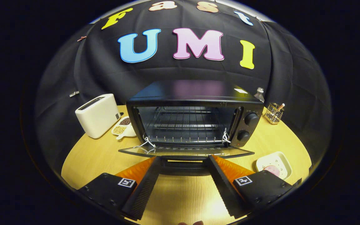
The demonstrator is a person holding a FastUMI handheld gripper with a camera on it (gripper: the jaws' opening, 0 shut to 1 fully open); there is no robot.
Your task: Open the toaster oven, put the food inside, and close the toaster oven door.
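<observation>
Standing at the far left of the round wooden table (89, 156) is a white slot toaster (98, 115), and just beside its right end lies a small white divided dish (123, 126) with dark and pale grains in separate compartments. The black toaster oven (192, 118) sits in the middle of the table, straight ahead of the fingers, with its glass door (186, 152) dropped flat toward the camera so that the wire rack (186, 126) inside is in plain view; white cords (147, 142) hang at both lower corners of the opening, and two round knobs (251, 119) sit one above the other on its right panel. The gripper (183, 160) has its fingers spread wide apart, holding nothing, their tips close under the front edge of the lowered door on either side of its handle (183, 163). Behind the oven's right corner stands a small bottle (259, 93), and next to it a wire holder (273, 113) with a stick in it. Nearer, to the right of the right finger, a white rectangular plate (281, 161) carries the pinkish round food (272, 170), partly hidden by the gripper's body.
</observation>
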